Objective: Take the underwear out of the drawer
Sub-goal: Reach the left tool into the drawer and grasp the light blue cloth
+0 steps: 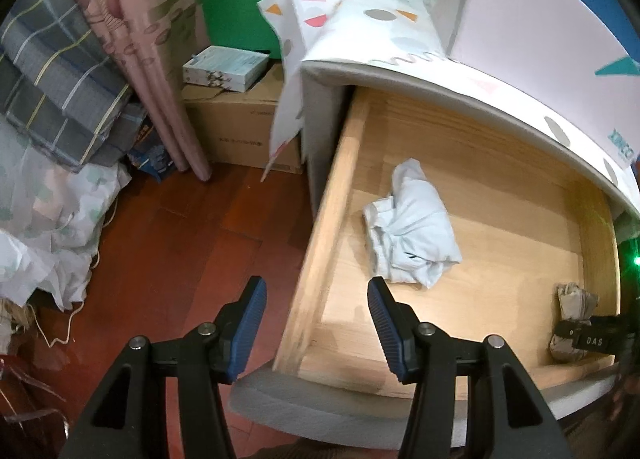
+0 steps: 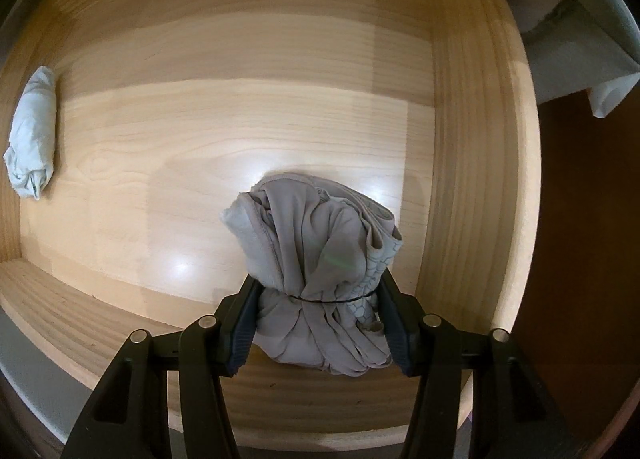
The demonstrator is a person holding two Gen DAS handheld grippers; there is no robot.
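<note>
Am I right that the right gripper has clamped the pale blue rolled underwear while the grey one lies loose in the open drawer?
Colours are swapped. The right wrist view shows the right gripper clamped on the grey underwear; the pale blue underwear is the one lying loose in the open drawer.

Drawer (image 2: 472,139): pale unfinished-looking wood, visible grain, smooth floor with soft sheen spots at centre frame. Grey underwear (image 2: 320,259): thin matt knit cloth, creased, with a honeycomb-textured panel on its right side and a thin dark band around it. Pale blue underwear (image 1: 412,227): soft matt cotton-like cloth, crumpled. Left claw (image 1: 318,329): matt black plastic arms, ribbed blue rubbery pads, bright metal pins. Right claw (image 2: 320,323): same finish. Floor (image 1: 180,239), lower left: reddish wood boards, slightly glossy. Cardboard box (image 1: 240,127), upper centre: matt brown. Curtain (image 1: 152,51), upper left: patterned pink cloth.
</note>
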